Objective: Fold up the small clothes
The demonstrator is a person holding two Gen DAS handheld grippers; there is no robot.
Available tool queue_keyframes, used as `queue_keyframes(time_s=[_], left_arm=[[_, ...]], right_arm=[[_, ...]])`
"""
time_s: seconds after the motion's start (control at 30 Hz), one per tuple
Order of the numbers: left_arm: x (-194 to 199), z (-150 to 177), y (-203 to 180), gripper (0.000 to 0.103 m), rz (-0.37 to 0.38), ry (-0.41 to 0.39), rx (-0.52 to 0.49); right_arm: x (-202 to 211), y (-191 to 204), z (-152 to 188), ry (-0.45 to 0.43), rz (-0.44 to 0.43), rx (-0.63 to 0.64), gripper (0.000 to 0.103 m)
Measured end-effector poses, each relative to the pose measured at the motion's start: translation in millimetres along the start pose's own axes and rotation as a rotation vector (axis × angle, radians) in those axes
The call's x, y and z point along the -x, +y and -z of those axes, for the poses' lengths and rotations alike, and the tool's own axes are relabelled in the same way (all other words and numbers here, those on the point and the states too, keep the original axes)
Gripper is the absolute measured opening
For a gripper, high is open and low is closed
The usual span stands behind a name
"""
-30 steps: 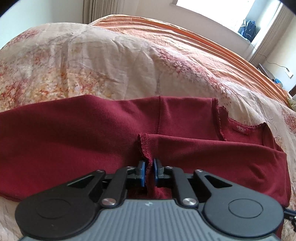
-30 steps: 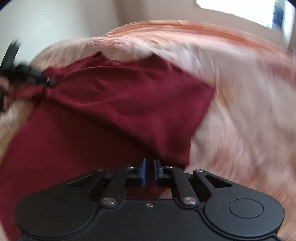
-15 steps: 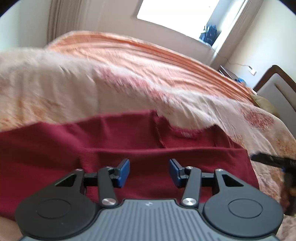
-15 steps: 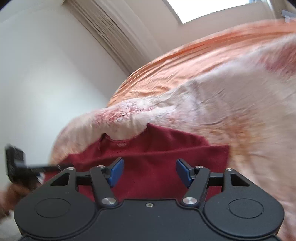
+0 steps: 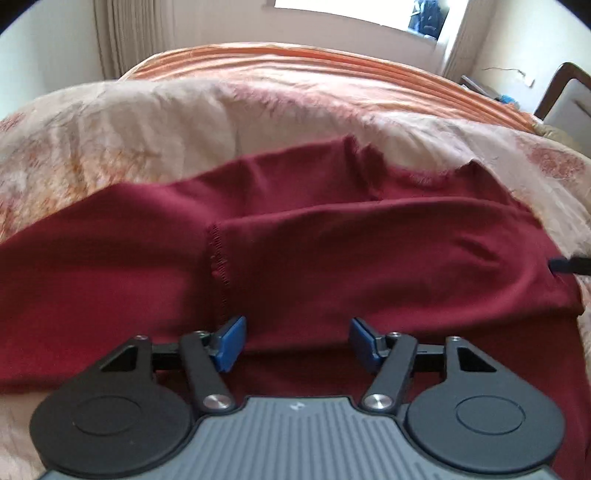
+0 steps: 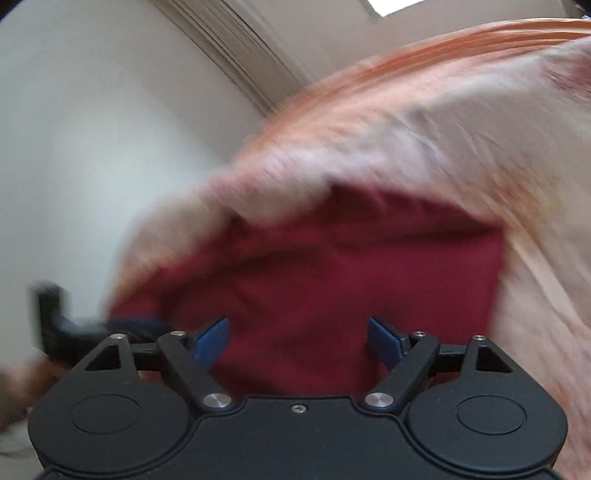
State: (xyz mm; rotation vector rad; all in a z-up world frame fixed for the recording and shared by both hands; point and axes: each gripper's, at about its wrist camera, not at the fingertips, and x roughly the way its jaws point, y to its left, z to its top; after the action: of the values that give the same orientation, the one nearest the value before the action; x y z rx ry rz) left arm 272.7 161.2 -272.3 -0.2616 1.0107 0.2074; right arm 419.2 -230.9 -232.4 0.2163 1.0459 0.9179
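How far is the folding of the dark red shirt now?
Done: one side of the red shirt is folded over its middle on the bedspread. In hand: nothing; the left claw and right claw are both open above it. Left: the remaining folds; the shirt is still long.

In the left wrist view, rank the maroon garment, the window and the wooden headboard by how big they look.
1. maroon garment, by far the largest.
2. window and wooden headboard: both look small and cut off by the frame, so I won't rank them.
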Motion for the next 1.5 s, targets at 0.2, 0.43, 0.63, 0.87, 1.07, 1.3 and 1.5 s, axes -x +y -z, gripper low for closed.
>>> queue_keyframes(time_s=[0.2,0.43,0.63,0.87,1.07,1.3,1.5], left_arm=[[14,1,4,0.075,-0.029,-0.028,0.059],[55,24,24,0.080,-0.071,-0.025,0.182],[123,68,69,0.092,-0.086,-0.056,0.370],[181,104,161,0.098,-0.145,-0.113,0.548],[185,112,262,0.098,-0.139,-0.167,0.621],[163,114,368,0.090,-0.099,-0.200,0.627],[127,118,429,0.073,-0.005,-0.166,0.663]], right_arm=[[28,30,22,-0.042,-0.049,0.005,0.085],[94,61,73,-0.046,-0.071,-0.031,0.087],[138,74,102,-0.038,-0.073,-0.080,0.089],[157,125,106,0.011,-0.003,0.014,0.095],[125,202,92,0.021,0.015,0.075,0.100],[39,295,71,0.047,-0.048,0.095,0.098],[-14,357,62,0.077,-0.080,0.141,0.096]])
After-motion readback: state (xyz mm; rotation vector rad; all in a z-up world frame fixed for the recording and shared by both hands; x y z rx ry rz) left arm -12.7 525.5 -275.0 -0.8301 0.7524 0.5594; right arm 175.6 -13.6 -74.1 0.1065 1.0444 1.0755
